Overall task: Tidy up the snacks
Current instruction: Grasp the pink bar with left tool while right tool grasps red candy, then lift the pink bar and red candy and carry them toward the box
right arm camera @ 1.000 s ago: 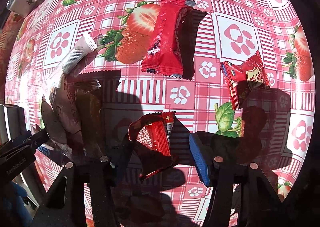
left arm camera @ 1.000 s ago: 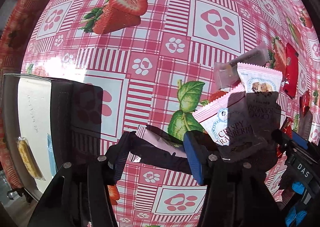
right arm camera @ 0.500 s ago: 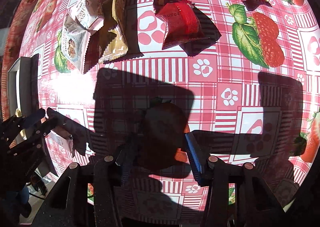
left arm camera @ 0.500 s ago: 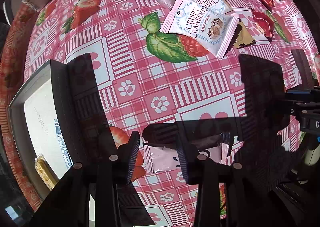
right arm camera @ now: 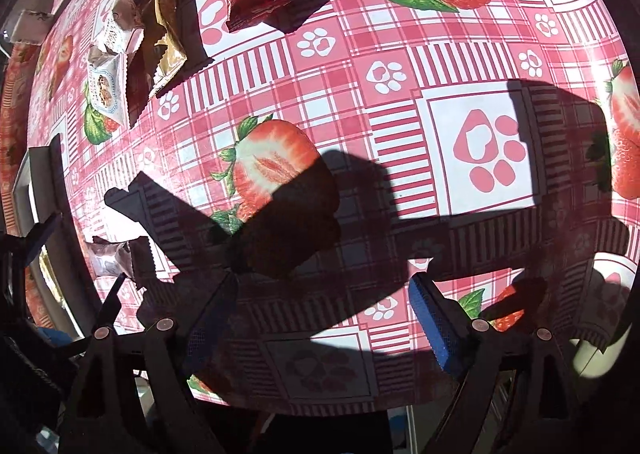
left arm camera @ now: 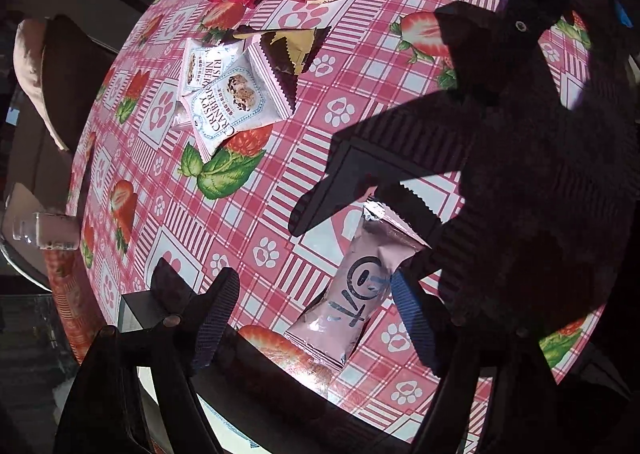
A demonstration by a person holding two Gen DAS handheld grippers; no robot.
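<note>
Left wrist view, left tool (left arm camera: 316, 318) spreading, pink packet (left arm camera: 352, 290) lying loose between, right tool (right arm camera: 320, 318) spreading, empty

The dark snack packet (right arm camera: 292, 225) between the opening right claw's (right arm camera: 320, 318) fingers lies wholly in shadow, its label unreadable. The white tray (right arm camera: 38, 189) is cut off at the left edge. One cranberry packet (left arm camera: 202, 63) is half covered by another (left arm camera: 236, 103).

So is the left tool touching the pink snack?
Cannot tell. In the left wrist view the opening left tool has the pink snack right beside its blue finger, hiding any gap.
</note>
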